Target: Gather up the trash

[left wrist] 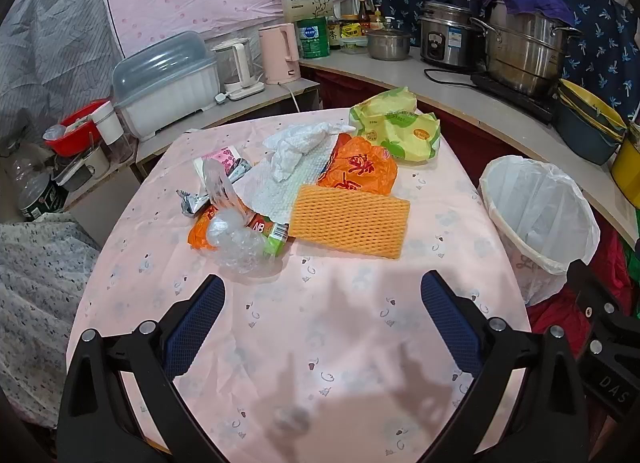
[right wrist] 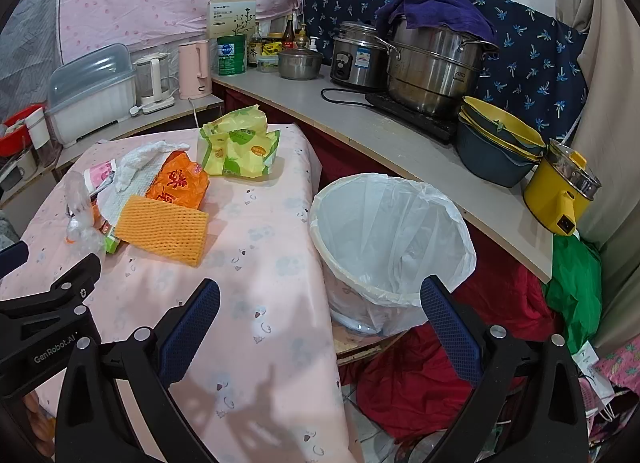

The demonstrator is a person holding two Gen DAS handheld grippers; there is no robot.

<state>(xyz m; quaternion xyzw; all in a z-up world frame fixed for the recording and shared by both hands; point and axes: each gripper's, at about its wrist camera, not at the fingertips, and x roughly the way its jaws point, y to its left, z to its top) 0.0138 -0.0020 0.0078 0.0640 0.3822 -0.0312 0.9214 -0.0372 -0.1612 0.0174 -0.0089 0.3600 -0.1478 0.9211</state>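
Note:
A heap of trash lies on the pink tablecloth [left wrist: 320, 343]: an orange foam net [left wrist: 349, 221], an orange plastic bag [left wrist: 360, 167], a yellow-green packet [left wrist: 396, 129], crumpled white paper towel [left wrist: 294, 149], clear crinkled plastic [left wrist: 236, 239] and small wrappers [left wrist: 224, 161]. My left gripper [left wrist: 322, 295] hangs open over the table's near part, short of the heap. My right gripper [right wrist: 320, 299] is open too, spanning the table's right edge and the bin. The white-lined trash bin [right wrist: 390, 239] stands beside the table on the right, and it also shows in the left wrist view as the bin [left wrist: 538, 219].
A counter [right wrist: 400, 143] runs behind and right, carrying steel pots [right wrist: 432, 63], a rice cooker [right wrist: 358, 59], stacked bowls [right wrist: 496, 143] and a yellow electric pot [right wrist: 564, 191]. A pink kettle [left wrist: 280, 53] and dish box [left wrist: 168, 83] stand at back left. Red cloth [right wrist: 420, 375] lies on the floor.

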